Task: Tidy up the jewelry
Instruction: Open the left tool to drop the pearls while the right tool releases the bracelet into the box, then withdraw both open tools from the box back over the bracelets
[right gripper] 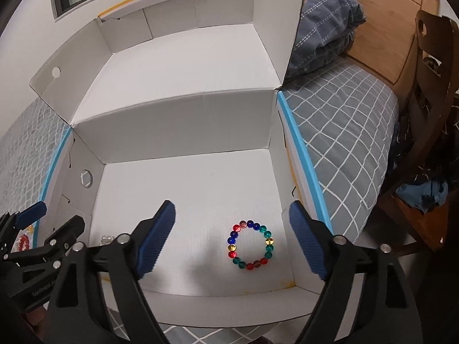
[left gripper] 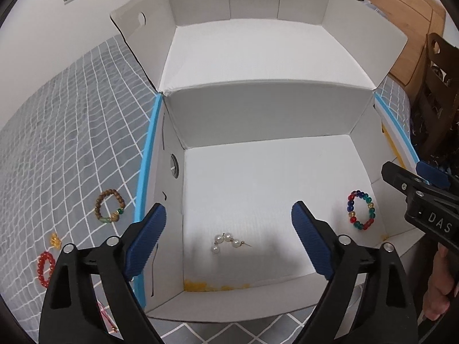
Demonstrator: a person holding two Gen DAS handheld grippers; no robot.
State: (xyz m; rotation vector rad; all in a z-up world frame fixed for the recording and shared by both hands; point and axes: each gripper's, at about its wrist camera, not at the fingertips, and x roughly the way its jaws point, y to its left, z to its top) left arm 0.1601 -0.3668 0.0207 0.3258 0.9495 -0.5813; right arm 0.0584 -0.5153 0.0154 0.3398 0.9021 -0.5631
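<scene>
An open white cardboard box (left gripper: 258, 114) sits on a grey checked bedsheet; it also shows in the right wrist view (right gripper: 172, 132). Inside lie a pearl earring (left gripper: 226, 242) and a multicoloured bead bracelet (left gripper: 361, 210), which also shows in the right wrist view (right gripper: 250, 244). On the sheet left of the box lie a brown wooden bead bracelet (left gripper: 110, 206), a small yellow piece (left gripper: 55, 240) and a red bead bracelet (left gripper: 46, 269). My left gripper (left gripper: 229, 238) is open above the pearl earring. My right gripper (right gripper: 232, 238) is open above the multicoloured bracelet.
The box lid (right gripper: 178, 43) stands open behind. A folded blue quilt (right gripper: 324, 34) lies at the back right. A wooden headboard (right gripper: 381, 14) and a wooden chair (right gripper: 430, 86) are to the right. A thin red cord (left gripper: 104, 315) lies on the sheet near the left gripper.
</scene>
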